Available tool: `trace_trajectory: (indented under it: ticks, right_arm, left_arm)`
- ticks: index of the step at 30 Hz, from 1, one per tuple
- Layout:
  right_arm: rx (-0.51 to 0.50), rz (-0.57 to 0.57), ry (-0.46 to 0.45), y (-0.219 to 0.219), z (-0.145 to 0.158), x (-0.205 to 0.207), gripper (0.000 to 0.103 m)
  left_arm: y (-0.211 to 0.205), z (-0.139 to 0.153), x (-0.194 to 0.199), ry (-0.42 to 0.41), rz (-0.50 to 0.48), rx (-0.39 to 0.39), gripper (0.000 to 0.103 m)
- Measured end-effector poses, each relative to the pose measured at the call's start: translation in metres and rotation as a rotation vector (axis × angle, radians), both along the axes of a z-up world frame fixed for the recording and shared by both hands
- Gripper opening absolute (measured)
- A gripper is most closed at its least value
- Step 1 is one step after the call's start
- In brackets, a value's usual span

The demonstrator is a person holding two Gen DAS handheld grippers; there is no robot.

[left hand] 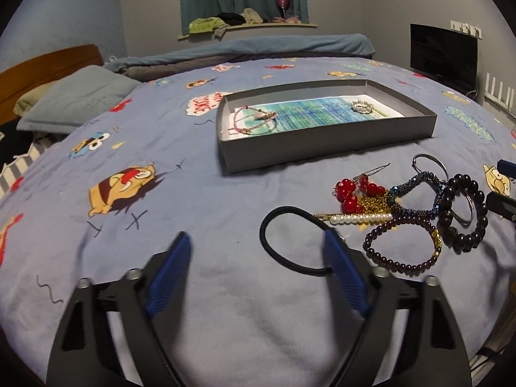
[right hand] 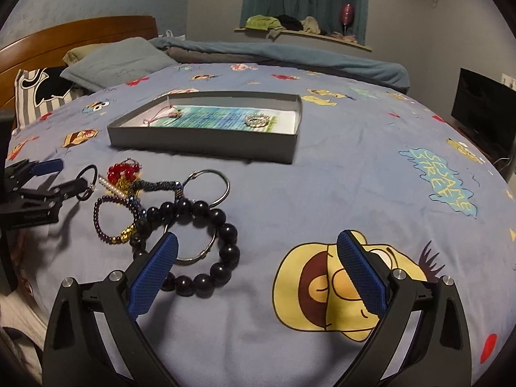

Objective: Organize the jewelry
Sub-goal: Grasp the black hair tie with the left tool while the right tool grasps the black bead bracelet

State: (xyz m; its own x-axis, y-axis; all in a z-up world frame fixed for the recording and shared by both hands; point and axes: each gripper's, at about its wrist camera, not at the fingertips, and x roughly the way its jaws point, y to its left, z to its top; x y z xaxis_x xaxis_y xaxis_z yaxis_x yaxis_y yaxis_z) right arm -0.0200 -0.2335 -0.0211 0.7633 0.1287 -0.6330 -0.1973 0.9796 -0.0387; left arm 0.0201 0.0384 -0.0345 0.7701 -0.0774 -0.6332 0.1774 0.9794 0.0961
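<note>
Jaws spread on your left gripper, angled down at the bedspread, black hair tie looped round its right finger, unpinched. At one o'clock lies the jewelry pile; the gray box at twelve. Your right gripper gapes too, left finger over the black bead bracelet.

A grey shallow box on the bed holds a pink cord bracelet and silver brooch, while bead bracelets, red earrings and a black hair tie lie heaped nearby.
</note>
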Motion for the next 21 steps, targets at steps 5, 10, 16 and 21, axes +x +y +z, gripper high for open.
trace_trajectory:
  ticks: [5, 10, 16, 21]
  right_arm:
    - [-0.004, 0.017, 0.004, 0.000, 0.000, -0.001, 0.081]
    - [-0.003, 0.029, 0.023, -0.001, -0.003, 0.000, 0.063]
    - [0.017, 0.056, 0.067, 0.001, -0.008, 0.003, 0.039]
    - [0.024, 0.076, 0.082, 0.004, -0.011, 0.005, 0.028]
  left_arm:
    - [0.002, -0.001, 0.002, -0.004, 0.000, -0.014, 0.069]
    - [0.009, 0.000, 0.003, -0.013, 0.011, -0.042, 0.056]
    - [0.005, -0.001, 0.004, -0.019, 0.008, -0.017, 0.044]
    - [0.001, -0.001, 0.003, -0.021, -0.017, -0.006, 0.029]
